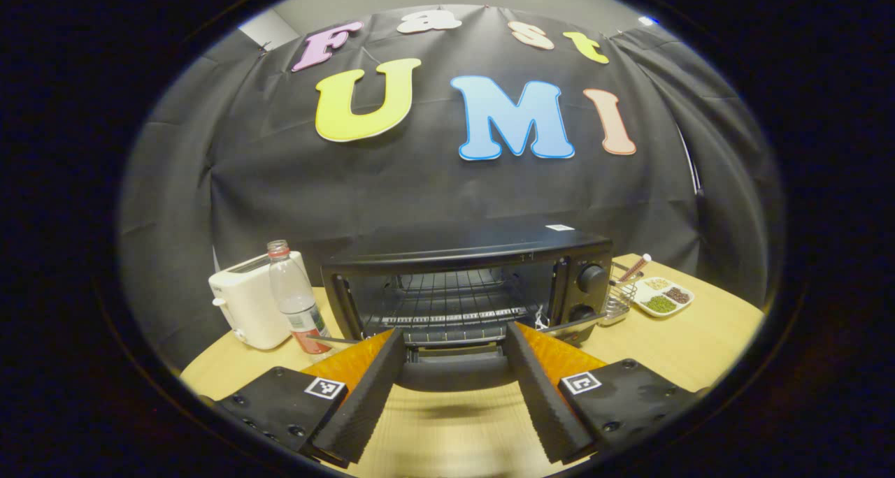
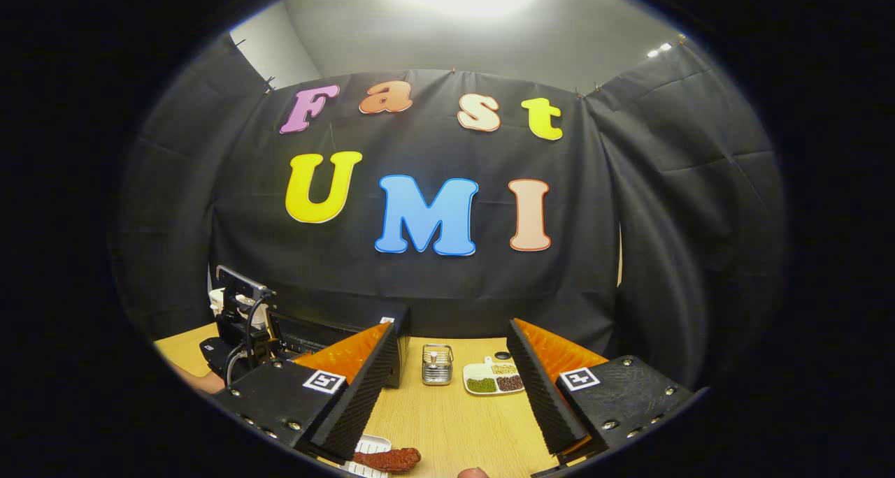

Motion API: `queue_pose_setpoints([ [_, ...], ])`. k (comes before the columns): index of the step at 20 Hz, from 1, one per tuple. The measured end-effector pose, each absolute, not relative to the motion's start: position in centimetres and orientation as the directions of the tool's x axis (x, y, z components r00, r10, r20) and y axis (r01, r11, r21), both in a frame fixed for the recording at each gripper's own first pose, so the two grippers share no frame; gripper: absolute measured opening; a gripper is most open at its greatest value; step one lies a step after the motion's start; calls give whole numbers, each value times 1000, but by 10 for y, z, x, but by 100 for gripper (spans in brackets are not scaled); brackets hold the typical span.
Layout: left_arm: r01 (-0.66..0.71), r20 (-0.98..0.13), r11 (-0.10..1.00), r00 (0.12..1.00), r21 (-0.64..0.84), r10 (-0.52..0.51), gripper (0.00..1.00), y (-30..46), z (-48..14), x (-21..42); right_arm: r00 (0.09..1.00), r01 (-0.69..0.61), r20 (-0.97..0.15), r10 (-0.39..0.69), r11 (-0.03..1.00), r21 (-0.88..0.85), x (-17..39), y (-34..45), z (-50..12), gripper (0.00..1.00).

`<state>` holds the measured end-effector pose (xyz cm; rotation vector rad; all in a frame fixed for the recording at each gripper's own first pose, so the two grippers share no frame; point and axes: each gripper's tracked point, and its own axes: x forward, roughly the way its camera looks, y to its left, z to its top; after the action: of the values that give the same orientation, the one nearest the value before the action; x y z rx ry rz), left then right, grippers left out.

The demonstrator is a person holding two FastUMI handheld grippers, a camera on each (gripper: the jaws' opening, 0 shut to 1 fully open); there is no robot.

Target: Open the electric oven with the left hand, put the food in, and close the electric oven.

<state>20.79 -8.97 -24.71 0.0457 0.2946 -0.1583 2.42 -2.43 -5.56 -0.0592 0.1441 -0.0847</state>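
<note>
The black electric oven (image 1: 489,254) stands straight ahead in the left gripper view with its door (image 1: 454,338) swung down and the wire rack (image 1: 447,300) exposed inside. My left gripper (image 1: 454,332) is open, its fingers spread to either side of the door's handle (image 1: 454,374). In the right gripper view, my right gripper (image 2: 451,331) is open with nothing between its fingers. A reddish-brown piece of food (image 2: 388,458) lies on a white plate (image 2: 370,443) just below its left finger. Farther left are the left gripper's body (image 2: 238,324) and part of the oven (image 2: 335,335).
A white toaster (image 1: 248,307) and a plastic bottle (image 1: 297,300) stand left of the oven. Right of it are a small metal basket (image 1: 619,303) (image 2: 437,364) and a divided dish of beans (image 1: 663,296) (image 2: 493,379). The wooden table (image 2: 454,422) ends at the black cloth wall.
</note>
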Motion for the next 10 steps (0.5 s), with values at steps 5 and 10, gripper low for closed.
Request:
queue_pose_setpoints([
  [5, 151, -324, 988, 936, 16, -138, 100, -88, -259, 191, 986, 67, -149, -77, 995, -71, 17, -29, -57, 96],
  [10, 157, -372, 987, 919, 40, -131, 97, -90, -281, 173, 983, 54, -173, -65, 996, -68, 11, -28, -65, 96],
])
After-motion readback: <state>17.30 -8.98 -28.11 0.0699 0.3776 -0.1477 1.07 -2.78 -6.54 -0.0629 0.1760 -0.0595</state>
